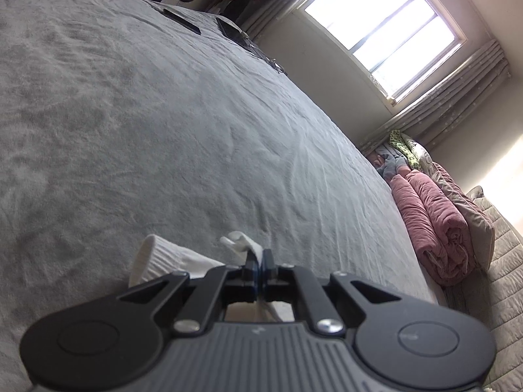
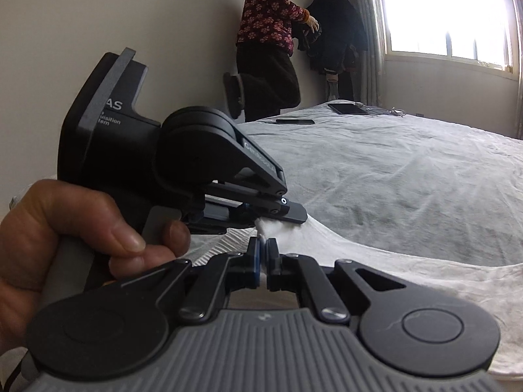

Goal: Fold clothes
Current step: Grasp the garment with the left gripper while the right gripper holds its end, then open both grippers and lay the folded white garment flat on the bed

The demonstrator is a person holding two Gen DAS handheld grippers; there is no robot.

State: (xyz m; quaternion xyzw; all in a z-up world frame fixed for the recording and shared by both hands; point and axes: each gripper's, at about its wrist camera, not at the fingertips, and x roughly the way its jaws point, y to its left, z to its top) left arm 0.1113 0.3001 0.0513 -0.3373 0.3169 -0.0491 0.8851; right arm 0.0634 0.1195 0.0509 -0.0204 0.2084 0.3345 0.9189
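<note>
Both claws are clamped on one white garment (image 2: 376, 261) above the grey bed (image 1: 163, 130): left claw (image 1: 260, 261) and right claw (image 2: 263, 250) nearly touching, cloth trailing rightward from them.

My left wrist camera sits low over the bed (image 1: 163, 114), rolled hard, looking along its fingers toward the window (image 1: 385, 29) at 1 o'clock. My right wrist camera is nearly level, just above the same bed (image 2: 392, 179), facing the window (image 2: 447, 9) at 2 o'clock, with the left gripper (image 2: 294, 215) close at 10 o'clock. Both views share the bed, the window and the white cloth (image 1: 163, 258).
</note>
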